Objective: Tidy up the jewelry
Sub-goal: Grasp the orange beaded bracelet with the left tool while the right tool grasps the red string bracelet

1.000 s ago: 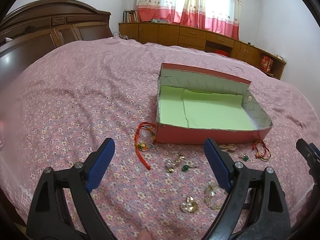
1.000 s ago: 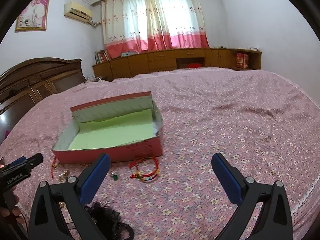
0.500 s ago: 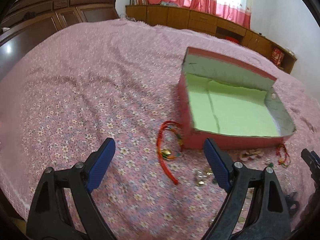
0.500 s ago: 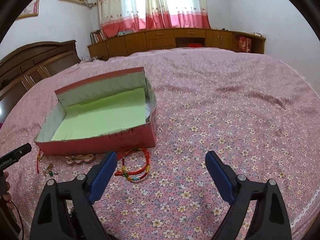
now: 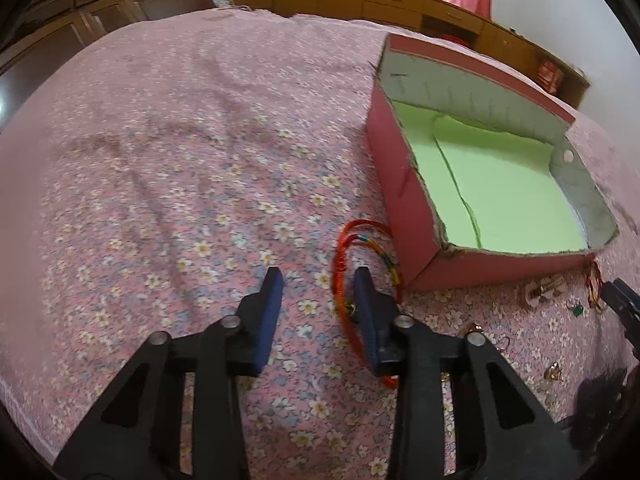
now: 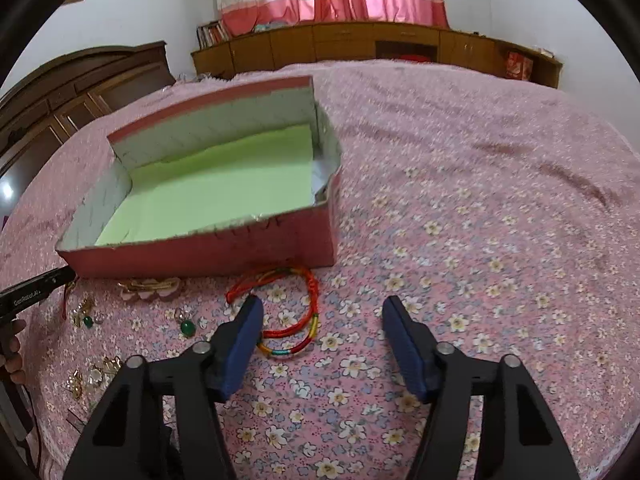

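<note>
An open pink box [image 5: 400,184] with a green lining lies on the flowered bedspread. At its near left corner lies a red cord bracelet [image 5: 340,264]. My left gripper [image 5: 318,282] hovers over it with its jaws closing; one strand runs between the fingers, close to the right one, and the pads are not pressing on it. In the right wrist view a red and multicoloured bracelet [image 6: 314,316] lies before the box [image 6: 208,256]. My right gripper [image 6: 322,312] is closing over it, part of the loop lying between the fingers, which stand apart from it.
Small gold pieces [image 6: 150,286] and green-stone earrings [image 6: 188,326] are scattered on the bedspread [image 6: 480,240] in front of the box. A dark fluffy item [image 5: 600,396] lies at the lower right. A wooden headboard [image 6: 60,88] and low cabinets [image 6: 360,44] line the walls.
Both grippers have come down and forward towards the bed, each now over a cord bracelet. Both pairs of jaws have narrowed, the left one much more.
</note>
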`<move>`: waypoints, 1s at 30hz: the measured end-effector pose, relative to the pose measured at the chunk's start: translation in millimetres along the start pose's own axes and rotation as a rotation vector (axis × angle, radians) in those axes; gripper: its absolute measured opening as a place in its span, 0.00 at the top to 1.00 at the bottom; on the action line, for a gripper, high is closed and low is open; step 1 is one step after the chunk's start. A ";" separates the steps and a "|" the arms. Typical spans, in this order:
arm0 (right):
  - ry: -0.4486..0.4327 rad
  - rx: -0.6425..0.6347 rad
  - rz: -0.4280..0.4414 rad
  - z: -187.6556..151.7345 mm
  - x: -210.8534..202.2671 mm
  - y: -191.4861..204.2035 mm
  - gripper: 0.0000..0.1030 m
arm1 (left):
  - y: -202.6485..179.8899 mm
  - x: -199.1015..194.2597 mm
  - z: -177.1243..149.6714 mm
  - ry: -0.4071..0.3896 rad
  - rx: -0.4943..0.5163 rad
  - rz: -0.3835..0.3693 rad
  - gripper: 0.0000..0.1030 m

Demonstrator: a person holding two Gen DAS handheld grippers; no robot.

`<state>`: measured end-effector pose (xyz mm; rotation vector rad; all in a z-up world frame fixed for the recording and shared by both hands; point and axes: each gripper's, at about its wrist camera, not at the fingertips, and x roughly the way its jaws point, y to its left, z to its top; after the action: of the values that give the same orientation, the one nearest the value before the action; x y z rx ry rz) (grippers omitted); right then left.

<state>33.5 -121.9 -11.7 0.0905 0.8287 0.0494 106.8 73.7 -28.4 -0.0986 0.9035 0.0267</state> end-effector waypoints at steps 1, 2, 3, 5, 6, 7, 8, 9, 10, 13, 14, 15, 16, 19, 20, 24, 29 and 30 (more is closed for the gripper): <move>0.005 -0.003 0.001 0.1 1.8 0.2 0.40 | -1.4 1.4 -0.6 0.004 0.006 -0.007 0.74; 0.008 -0.005 0.002 0.6 3.3 -0.3 0.40 | -3.2 3.8 -0.2 0.010 0.011 -0.011 0.75; 0.013 -0.008 0.003 0.7 5.0 -0.3 0.41 | -5.5 6.1 -0.3 0.016 0.017 -0.011 0.76; 0.020 -0.014 0.004 1.7 8.7 -0.9 0.42 | -8.6 12.6 0.5 0.029 0.027 -0.003 0.76; 0.026 -0.018 0.003 1.9 11.2 -1.3 0.42 | -9.9 14.0 0.2 0.032 0.032 -0.001 0.76; 0.034 -0.020 0.004 2.0 13.4 -1.5 0.42 | -11.2 15.1 -0.3 0.035 0.036 0.001 0.76; 0.043 -0.020 0.004 2.8 15.4 -2.0 0.42 | -12.1 15.8 -0.4 0.036 0.038 0.002 0.76; 0.058 -0.019 0.005 3.2 19.0 -2.8 0.42 | -12.9 17.0 -0.5 0.037 0.039 0.001 0.76; 0.069 -0.016 0.006 3.6 22.4 -3.4 0.42 | -14.2 18.3 -0.2 0.038 0.039 0.000 0.76; 0.098 -0.004 0.010 4.2 29.4 -6.2 0.42 | -14.2 20.5 2.8 0.038 0.046 -0.005 0.76; 0.104 -0.002 0.011 4.4 30.9 -6.8 0.42 | -14.4 20.9 1.3 0.036 0.050 -0.005 0.76; 0.109 -0.002 0.011 4.4 32.2 -7.2 0.42 | -14.3 21.0 1.1 0.034 0.053 -0.005 0.76; 0.111 -0.004 0.009 4.8 33.2 -7.6 0.42 | -12.8 21.2 0.8 0.033 0.054 -0.005 0.76; 0.113 -0.013 -0.003 7.0 34.0 -8.4 0.46 | -11.8 19.6 -1.0 0.025 0.056 -0.005 0.76; 0.109 -0.015 -0.014 7.6 35.5 -7.2 0.49 | -11.3 17.0 -1.7 0.022 0.055 -0.006 0.76; 0.104 0.004 -0.030 9.5 31.3 -13.2 0.75 | -9.3 16.5 -9.0 0.018 0.048 -0.019 0.92; 0.097 0.027 -0.017 7.5 23.4 -20.4 0.94 | -3.6 6.1 -12.6 0.017 0.027 -0.030 1.00; 0.097 0.031 -0.005 6.9 21.5 -21.3 0.94 | -2.0 3.6 -13.6 0.013 0.019 -0.034 1.00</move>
<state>53.2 -141.8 -24.9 0.1160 0.9271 0.0361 98.5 70.3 -39.5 -0.0967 0.9147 -0.0137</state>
